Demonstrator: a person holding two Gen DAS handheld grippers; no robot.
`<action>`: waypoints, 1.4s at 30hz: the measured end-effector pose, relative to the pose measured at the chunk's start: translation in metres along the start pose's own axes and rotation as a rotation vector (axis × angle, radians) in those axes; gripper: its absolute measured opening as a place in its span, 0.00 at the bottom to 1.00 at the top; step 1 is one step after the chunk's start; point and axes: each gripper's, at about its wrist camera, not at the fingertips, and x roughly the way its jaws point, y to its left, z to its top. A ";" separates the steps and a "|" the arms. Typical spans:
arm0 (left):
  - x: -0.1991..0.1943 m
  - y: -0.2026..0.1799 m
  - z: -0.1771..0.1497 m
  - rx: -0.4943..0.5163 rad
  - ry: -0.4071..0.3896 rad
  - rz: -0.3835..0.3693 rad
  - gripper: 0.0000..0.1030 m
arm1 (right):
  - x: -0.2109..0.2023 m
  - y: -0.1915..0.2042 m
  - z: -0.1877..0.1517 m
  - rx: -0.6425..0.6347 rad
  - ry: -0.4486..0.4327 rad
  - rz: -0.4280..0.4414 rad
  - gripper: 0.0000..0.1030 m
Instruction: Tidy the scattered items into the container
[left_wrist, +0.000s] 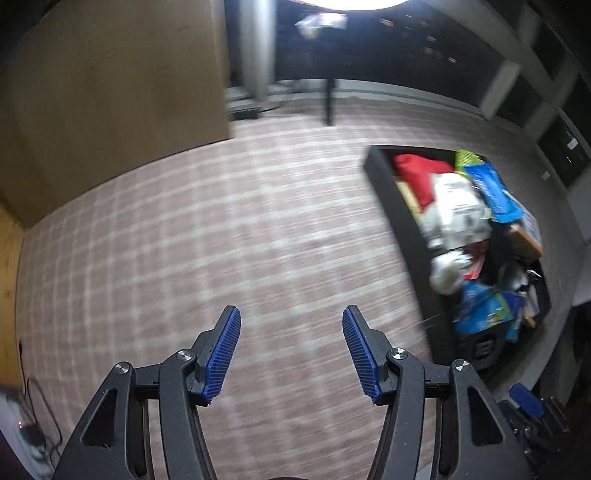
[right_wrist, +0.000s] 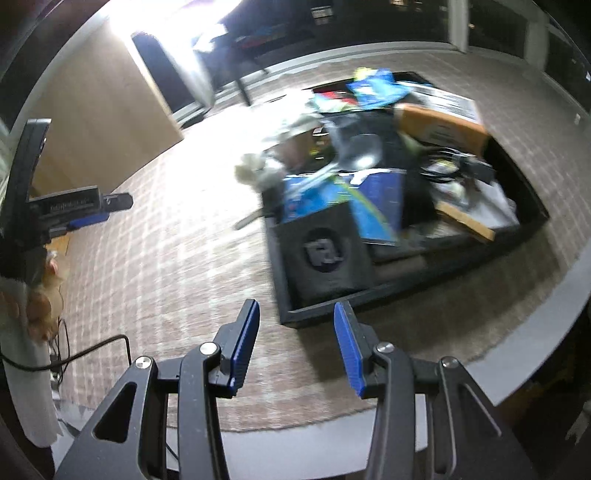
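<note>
Both hand-held grippers, left (left_wrist: 291, 314) and right (right_wrist: 296, 308), gape empty near the full black tray (right_wrist: 314, 317); next, probably seek strays on the carpet (left_wrist: 221, 229).

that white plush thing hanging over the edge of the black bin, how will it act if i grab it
The white plush toy looks soft, so it would likely squash and flop. It hangs over the black bin wall, so a nudge might tip it out. Probably light.

Bare carpet (left_wrist: 229, 229) left of container (left_wrist: 391, 206); container piled above rim; cardboard box (left_wrist: 110, 92) blocks far left.
</note>
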 end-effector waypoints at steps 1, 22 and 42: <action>-0.001 0.009 -0.005 -0.015 -0.001 0.008 0.54 | 0.003 0.007 0.000 -0.015 0.006 0.007 0.40; -0.022 0.102 -0.093 -0.209 -0.011 0.101 0.67 | 0.057 0.135 -0.001 -0.268 0.066 0.093 0.41; -0.010 0.166 -0.129 -0.332 0.017 0.147 0.69 | 0.111 0.223 -0.008 -0.360 0.079 0.145 0.41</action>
